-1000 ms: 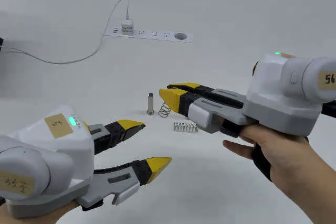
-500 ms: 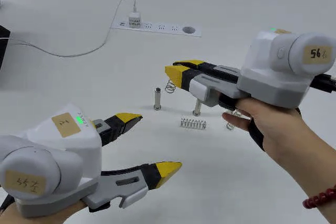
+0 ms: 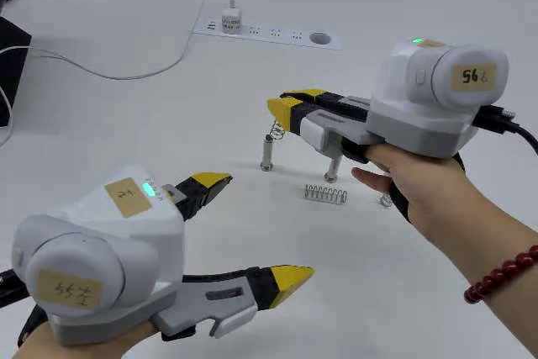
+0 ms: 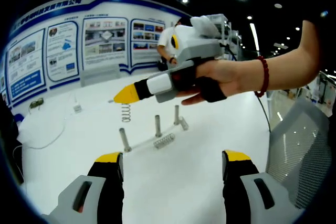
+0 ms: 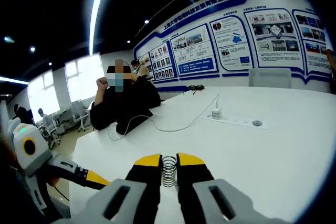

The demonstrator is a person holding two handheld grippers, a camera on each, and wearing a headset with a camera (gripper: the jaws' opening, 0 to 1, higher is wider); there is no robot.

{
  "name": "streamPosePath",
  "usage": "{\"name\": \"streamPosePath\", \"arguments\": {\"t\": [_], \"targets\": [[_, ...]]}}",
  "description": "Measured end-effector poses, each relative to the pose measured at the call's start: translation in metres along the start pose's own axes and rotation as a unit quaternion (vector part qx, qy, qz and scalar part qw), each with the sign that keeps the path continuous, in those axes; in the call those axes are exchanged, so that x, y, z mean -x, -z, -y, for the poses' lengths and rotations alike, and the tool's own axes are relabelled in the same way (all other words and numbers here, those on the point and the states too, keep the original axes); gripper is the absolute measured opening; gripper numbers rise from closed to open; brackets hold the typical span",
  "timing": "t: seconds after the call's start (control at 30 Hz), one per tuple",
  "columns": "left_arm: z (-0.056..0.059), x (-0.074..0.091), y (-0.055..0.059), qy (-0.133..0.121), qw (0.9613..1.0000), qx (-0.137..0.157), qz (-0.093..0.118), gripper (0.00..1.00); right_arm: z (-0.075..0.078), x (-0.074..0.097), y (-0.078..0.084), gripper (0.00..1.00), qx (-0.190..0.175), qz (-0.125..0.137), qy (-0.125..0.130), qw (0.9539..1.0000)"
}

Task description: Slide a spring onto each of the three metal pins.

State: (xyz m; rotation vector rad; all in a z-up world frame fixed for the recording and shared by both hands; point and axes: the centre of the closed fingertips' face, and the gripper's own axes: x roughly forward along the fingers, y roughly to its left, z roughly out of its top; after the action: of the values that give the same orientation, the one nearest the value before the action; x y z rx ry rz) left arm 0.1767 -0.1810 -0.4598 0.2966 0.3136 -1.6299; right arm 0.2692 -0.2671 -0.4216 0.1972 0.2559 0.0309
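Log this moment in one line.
right gripper: shut on spring, above pin | left gripper: open, empty | second spring: lying on table

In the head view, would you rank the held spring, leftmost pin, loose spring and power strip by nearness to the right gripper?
1. Held spring, in the right gripper's jaws.
2. Leftmost pin, just beneath it.
3. Loose spring, lying nearer the person.
4. Power strip, far side.
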Motion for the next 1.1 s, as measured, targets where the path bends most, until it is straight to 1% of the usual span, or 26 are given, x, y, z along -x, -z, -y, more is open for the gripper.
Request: {"name": "streamPosePath", "arguments": {"t": [0.2,0.57,0.63,0.67,0.8,0.97,1.1], "targets": [[-0.002,0.0,0.003,-0.006,1.0,-0.005,-0.006,0.84,0.005,-0.011,0.007,0.12,0.012,-0.01,0.005,0.9999],[-0.007,0.001,0.005,-0.017,0.9998,0.01,-0.005,0.91,0.007,-0.021,0.017,0.12,0.035,-0.023,0.004,0.9991],[-0.007,0.0,0.006,-0.017,0.9998,0.011,-0.006,0.92,0.006,-0.022,0.018,0.12,0.04,-0.024,0.003,0.9989],[-0.008,0.0,0.007,-0.018,0.9997,0.012,-0.008,0.92,0.007,-0.022,0.019,0.12,0.05,-0.027,0.006,0.9984],[-0.008,0.0,0.007,-0.018,0.9997,0.014,-0.008,0.92,0.004,-0.023,0.022,0.12,0.07,-0.034,0.004,0.997],[-0.008,0.0,0.006,-0.017,0.9997,0.013,-0.007,0.92,0.005,-0.026,0.028,0.12,0.086,-0.043,0.009,0.9953],[-0.008,0.0,0.006,-0.017,0.9997,0.012,-0.009,0.92,0.007,-0.028,0.033,0.12,0.092,-0.05,0.01,0.9945]]}}
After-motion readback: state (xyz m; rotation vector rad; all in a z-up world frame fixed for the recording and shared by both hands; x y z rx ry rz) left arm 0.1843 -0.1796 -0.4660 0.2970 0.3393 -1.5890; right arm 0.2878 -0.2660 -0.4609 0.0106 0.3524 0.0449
